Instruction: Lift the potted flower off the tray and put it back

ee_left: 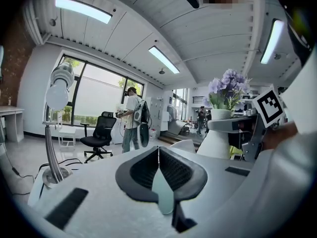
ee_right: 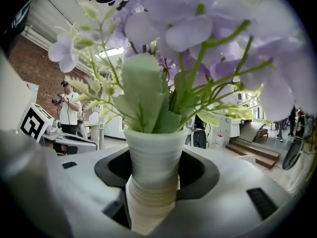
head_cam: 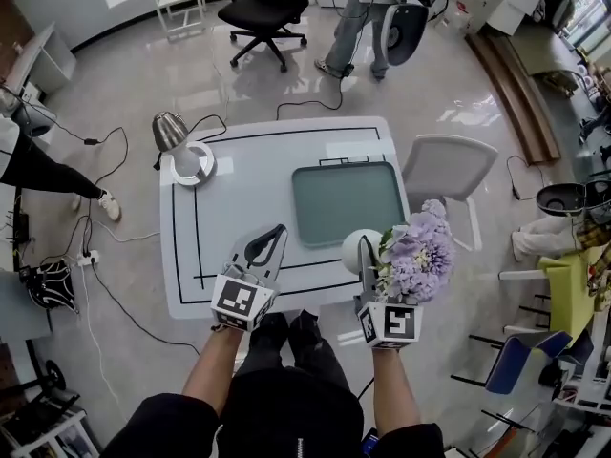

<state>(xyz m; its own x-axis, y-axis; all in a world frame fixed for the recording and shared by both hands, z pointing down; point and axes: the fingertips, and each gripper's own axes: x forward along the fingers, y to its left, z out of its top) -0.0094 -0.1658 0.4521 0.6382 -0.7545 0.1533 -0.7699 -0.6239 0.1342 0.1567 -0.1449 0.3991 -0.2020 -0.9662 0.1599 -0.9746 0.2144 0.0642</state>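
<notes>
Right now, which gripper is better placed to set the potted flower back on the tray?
Right. The right gripper is clamped on the potted flower, held up beside the tray. The left gripper is shut with nothing between its jaws.

Left gripper (head_cam: 278,231) is empty, jaws closed with the tips touching, pointing forward and about level, its marker cube (head_cam: 243,301) facing up toward the head camera. Right gripper (ee_right: 156,168) is clamped on the potted flower (ee_right: 152,150), one jaw pad on each side of the ribbed white vase's narrow waist, pot upright, gripper also pointing forward. Left forearm (head_cam: 214,368) and right forearm (head_cam: 393,391) are both bare and reach forward from the torso, roughly parallel, grippers side by side and well apart.
</notes>
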